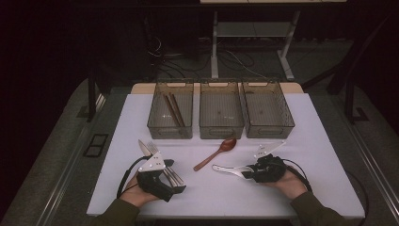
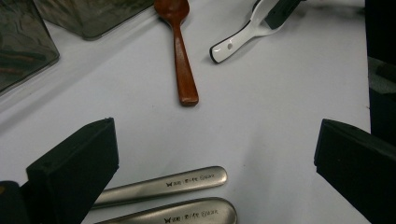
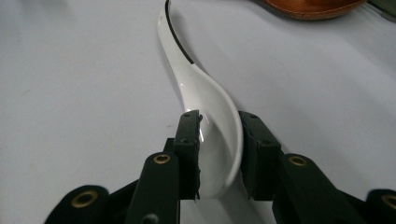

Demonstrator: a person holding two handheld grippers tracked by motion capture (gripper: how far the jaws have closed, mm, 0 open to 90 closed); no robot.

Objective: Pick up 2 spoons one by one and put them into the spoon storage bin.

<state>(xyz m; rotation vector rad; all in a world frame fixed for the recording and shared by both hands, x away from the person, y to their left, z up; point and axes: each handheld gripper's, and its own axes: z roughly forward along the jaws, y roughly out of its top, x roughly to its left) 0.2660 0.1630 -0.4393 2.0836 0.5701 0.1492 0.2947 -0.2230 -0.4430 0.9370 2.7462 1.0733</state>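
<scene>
High view: three bins [image 1: 221, 129] — chopsticks [image 1: 173, 109] in the left one.

Lab or recording studio, not a home. White tabletop [image 1: 301, 188] stands alone in a dark, black-curtained room on grey carpeted floor [image 1: 56, 155]. Loose cables [image 1: 160, 59] trail behind it, beside the metal legs of another desk [image 1: 215, 47]. Three identical smoky plastic bins [image 1: 221, 115] sit in a neat staged row.

White spoon [image 3: 212, 116] with black edging, reddish-brown wooden spoon [image 1: 215, 153], white table [image 1: 310, 141].
</scene>
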